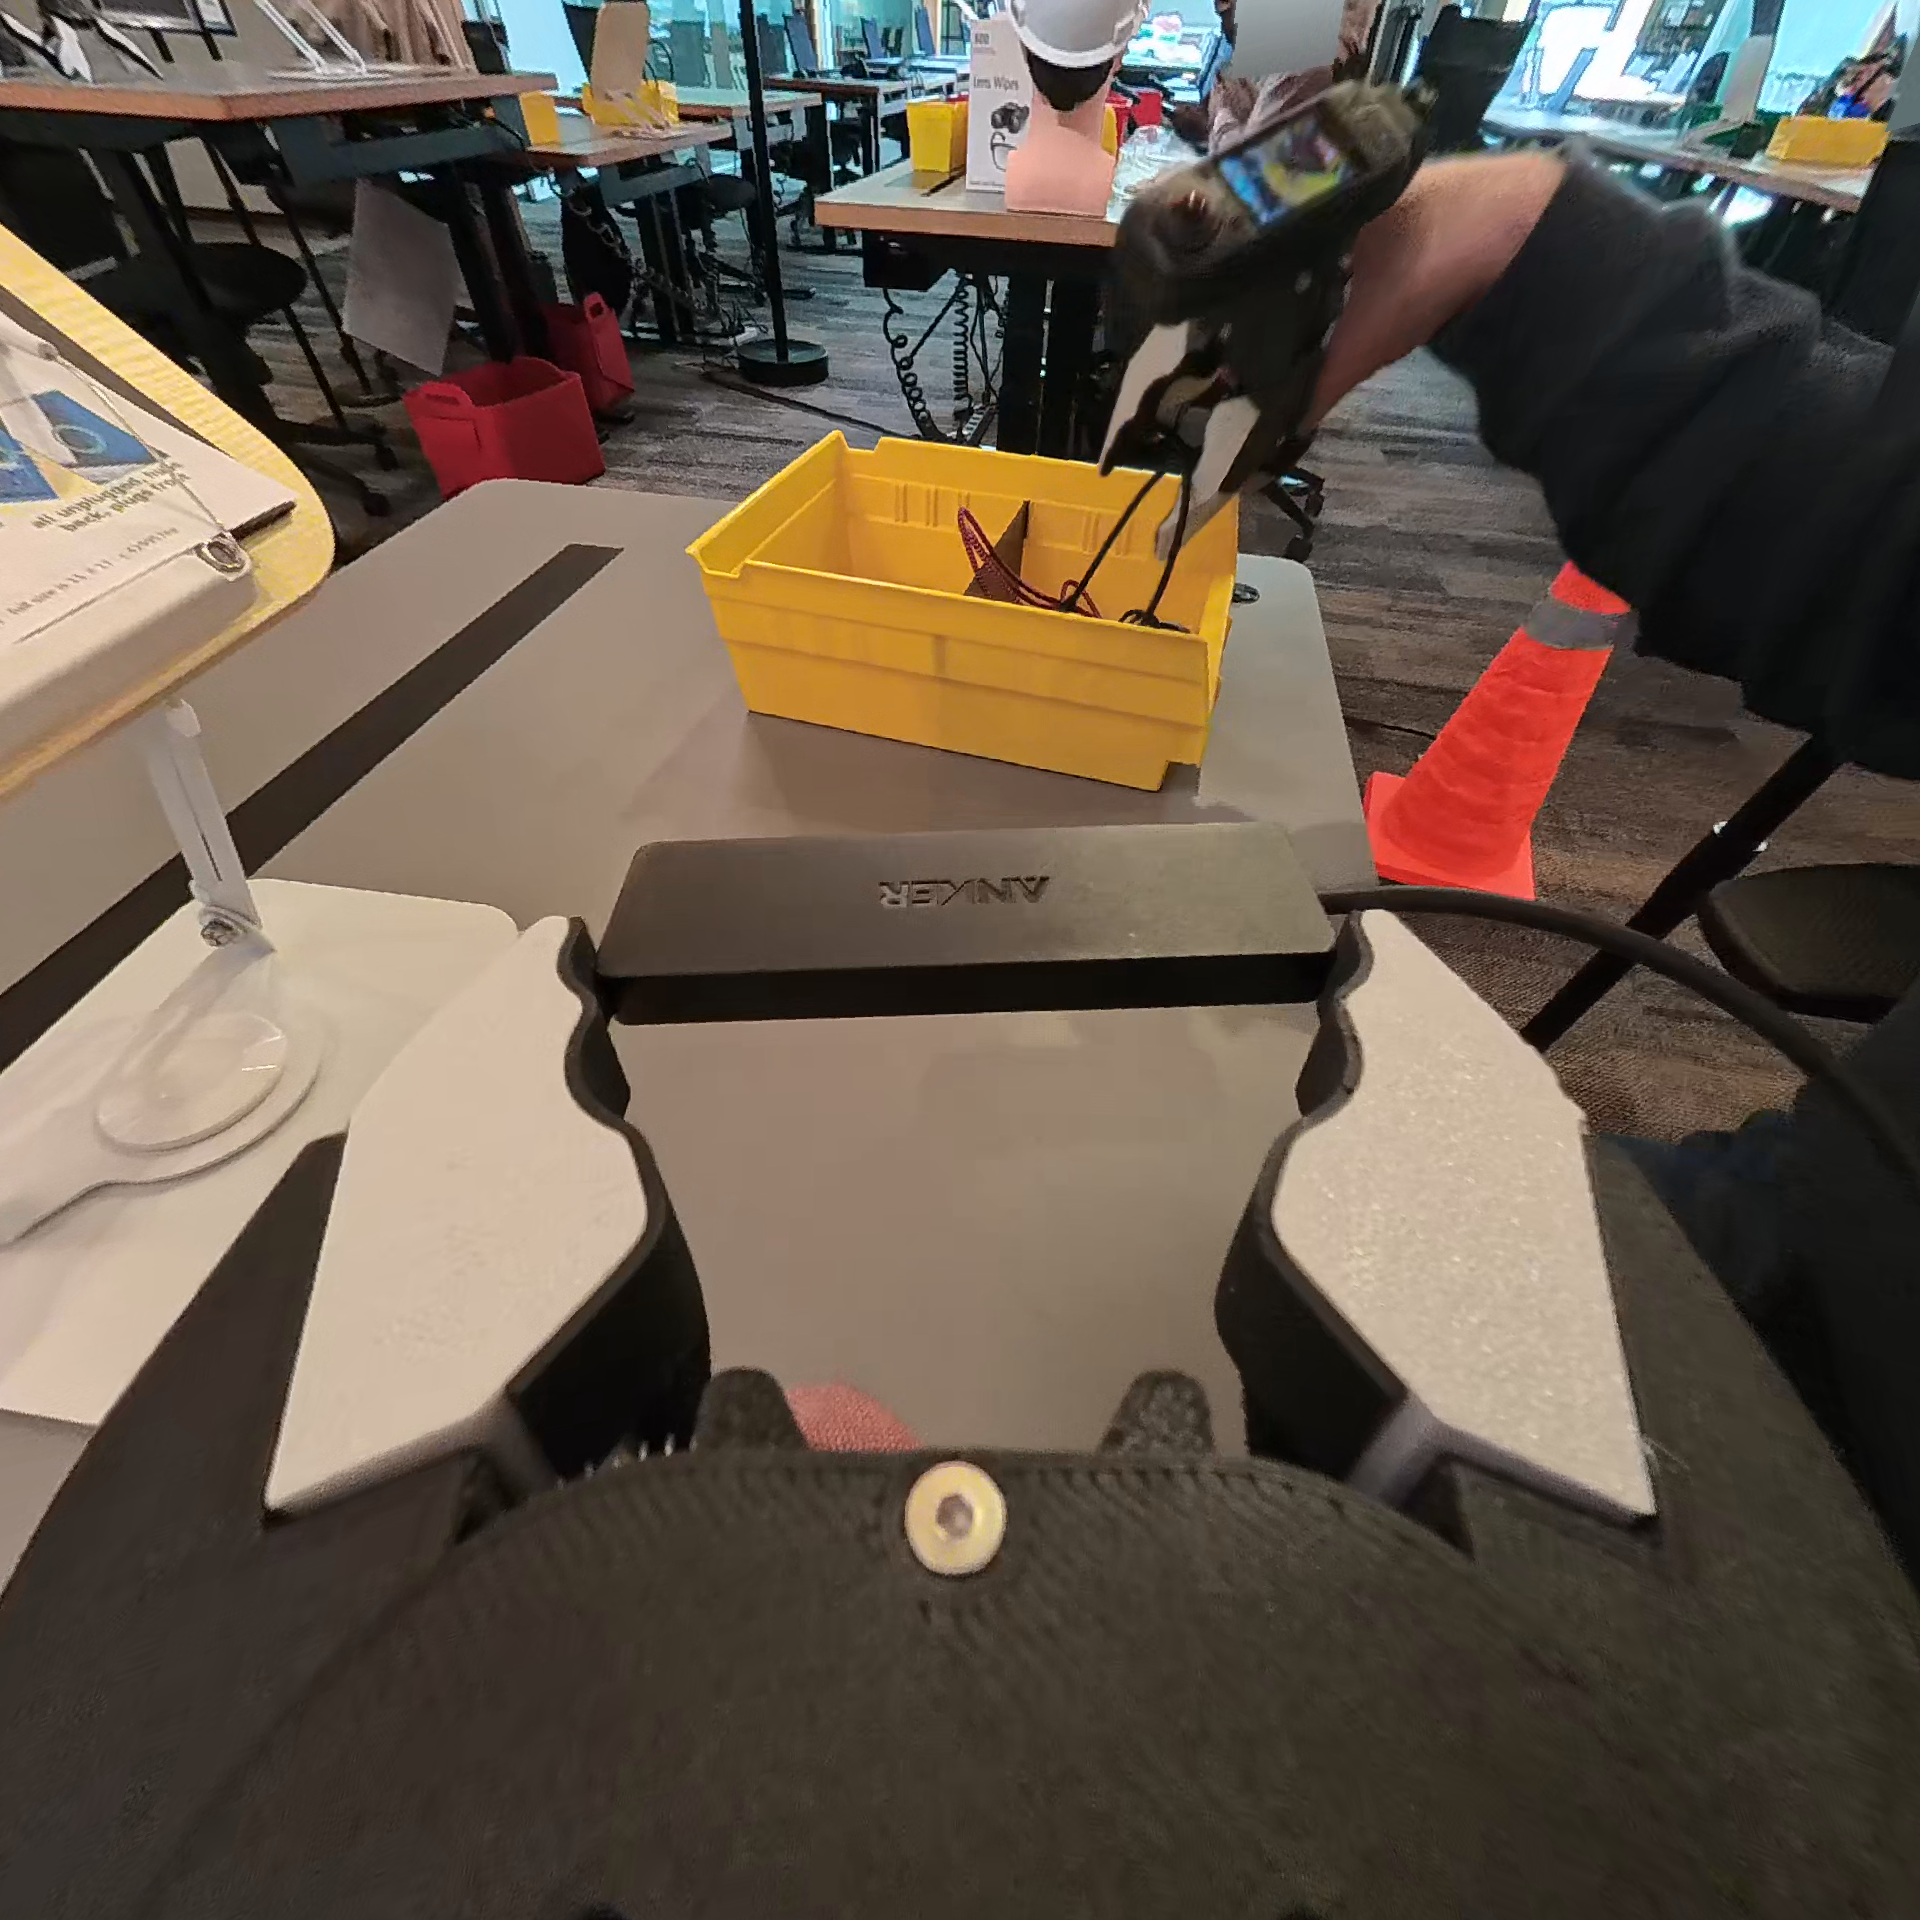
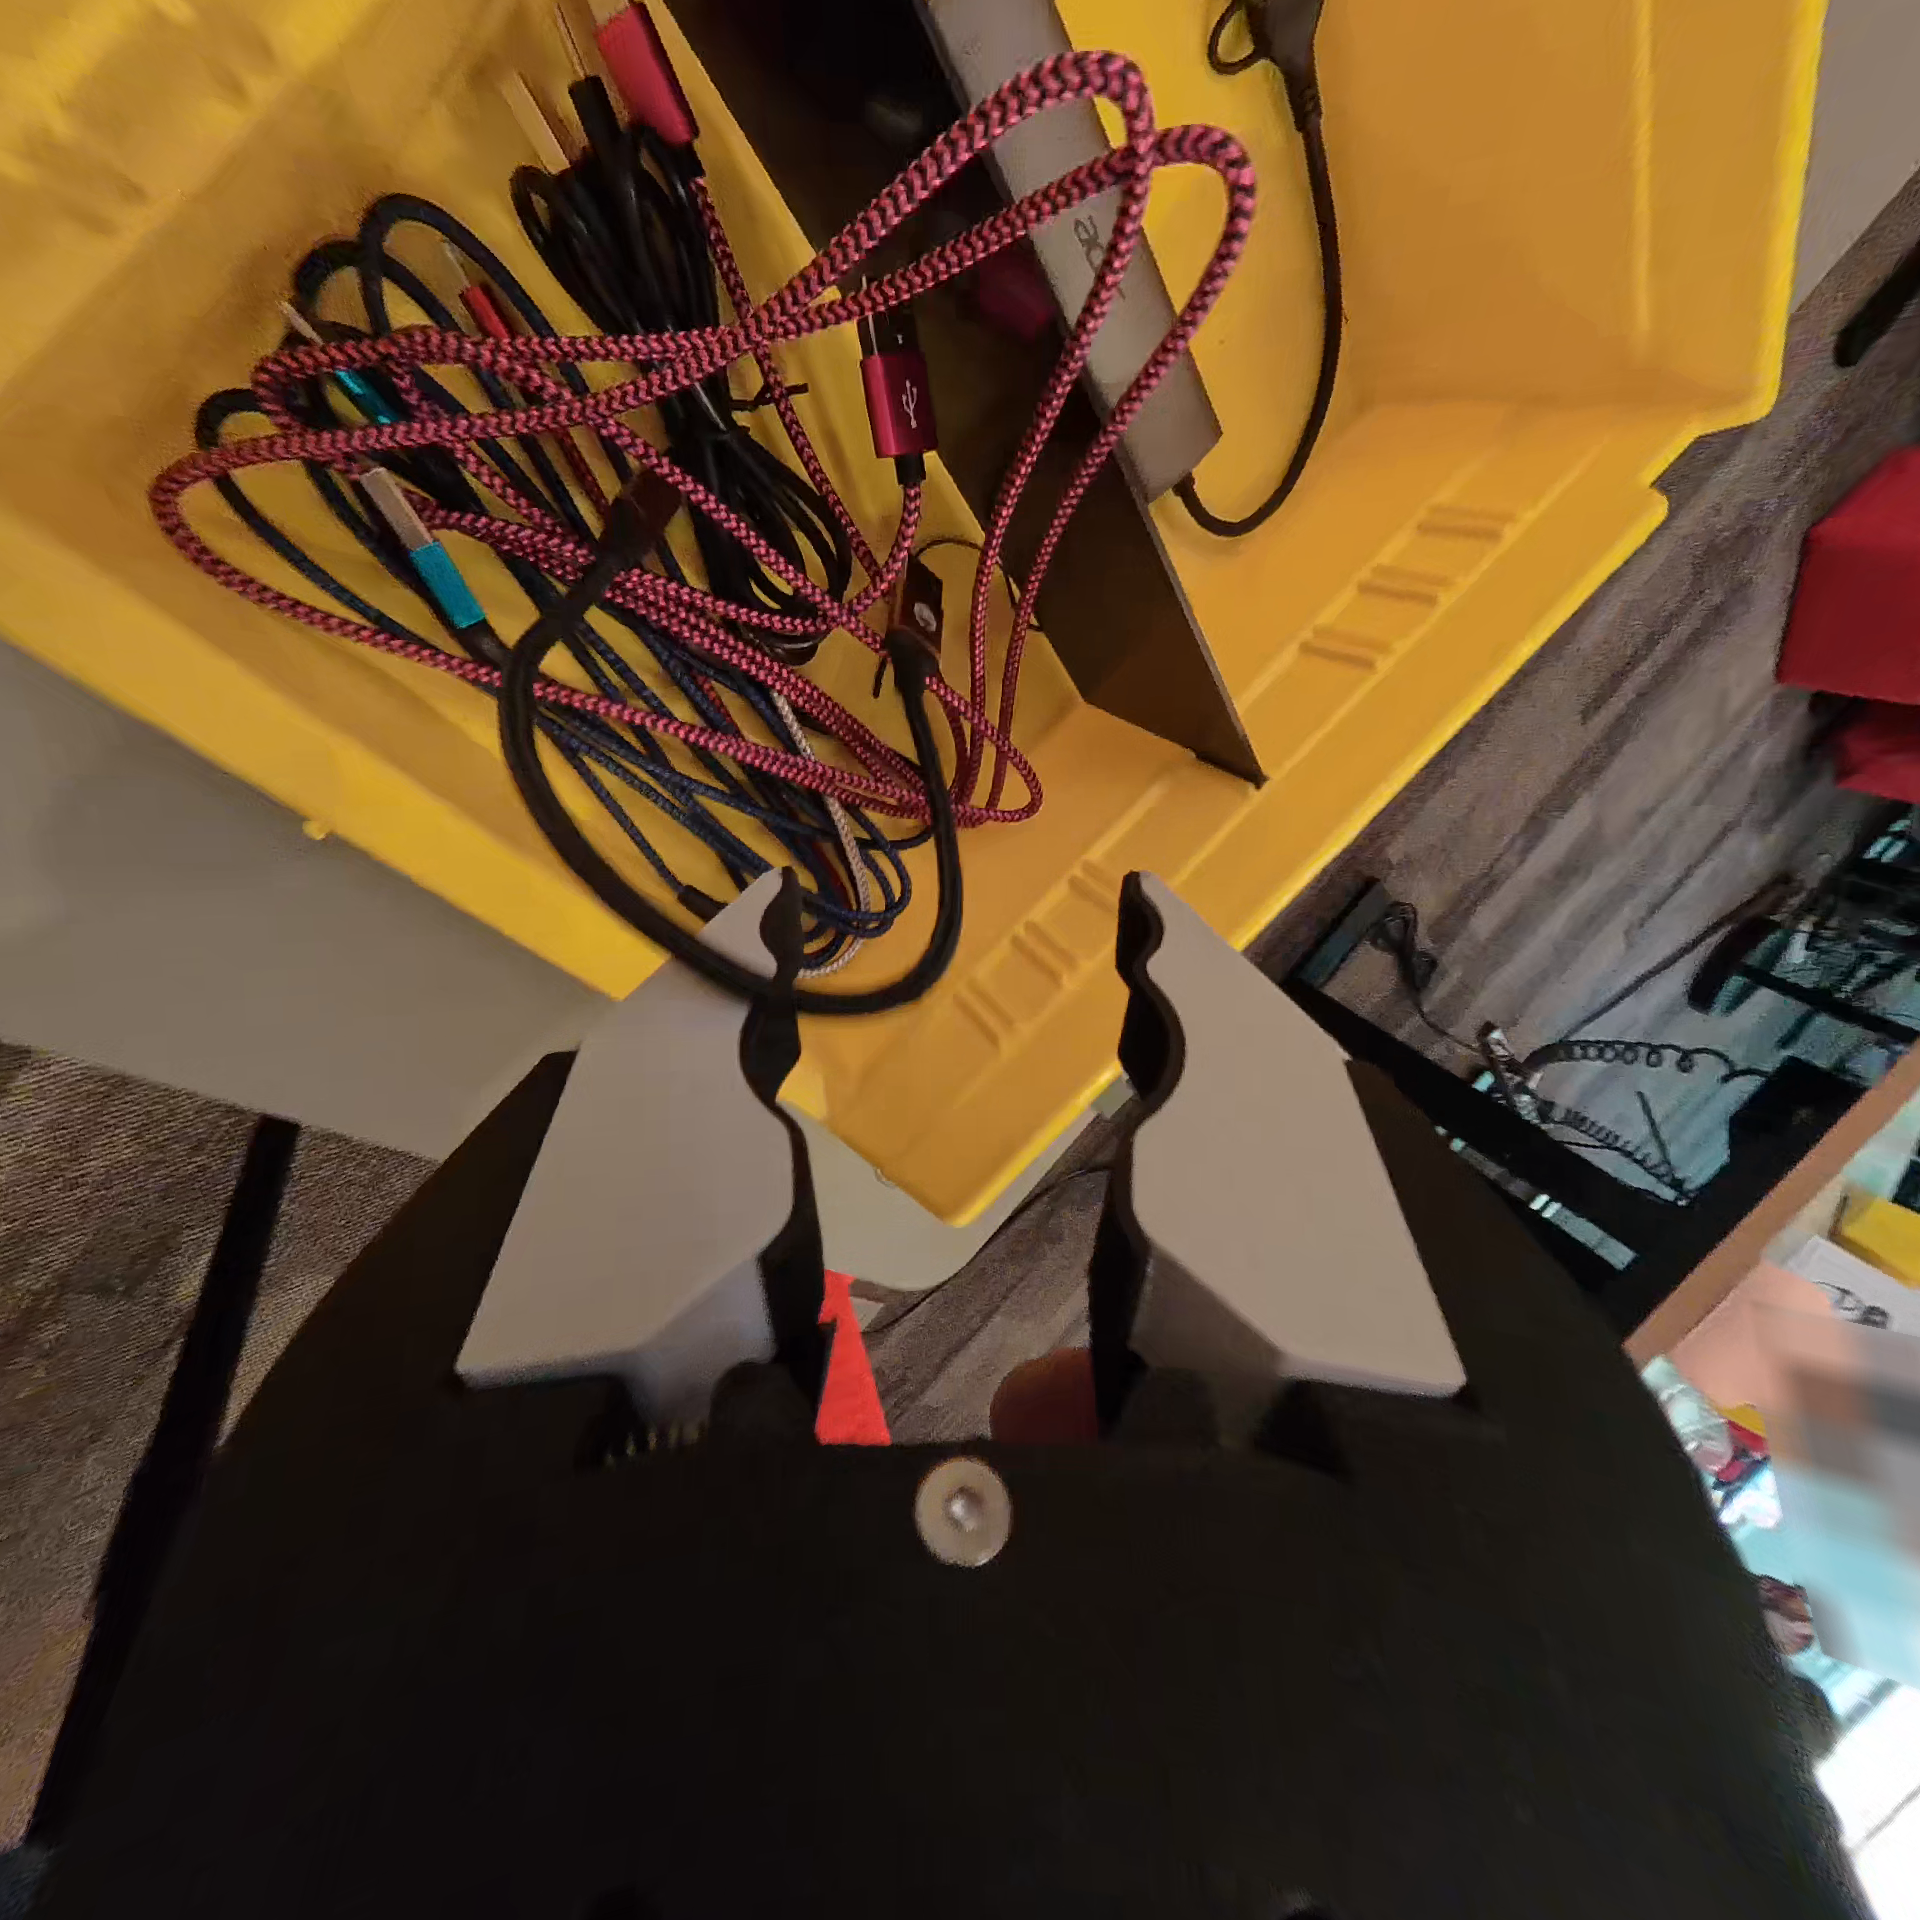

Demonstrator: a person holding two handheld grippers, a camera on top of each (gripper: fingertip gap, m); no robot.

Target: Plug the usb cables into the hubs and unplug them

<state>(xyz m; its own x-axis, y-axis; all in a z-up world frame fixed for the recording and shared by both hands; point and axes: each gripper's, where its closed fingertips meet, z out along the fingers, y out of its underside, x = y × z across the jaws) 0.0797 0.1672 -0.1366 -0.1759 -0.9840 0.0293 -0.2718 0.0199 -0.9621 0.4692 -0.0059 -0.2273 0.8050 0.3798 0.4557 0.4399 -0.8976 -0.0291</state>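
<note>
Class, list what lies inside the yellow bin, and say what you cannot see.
Inside the yellow bin: a tangle of red braided cables, black cables and dark blue ones, plus a grey hub leaning on the divider. The bin floor under the tangle is hidden.

A black USB hub [image 1: 966,914] lies flat on the grey table [image 1: 520,748] near its right edge, its thick black lead [image 1: 1621,961] curving off past that edge. The USB cables [image 2: 623,582] lie tangled in one compartment of the yellow bin [image 2: 1455,520] toward the table's far edge — red-and-black braided, dark blue, plain black. A grey hub [image 2: 1112,281] leans on the bin's divider — one red braided loop draped over it.
</note>
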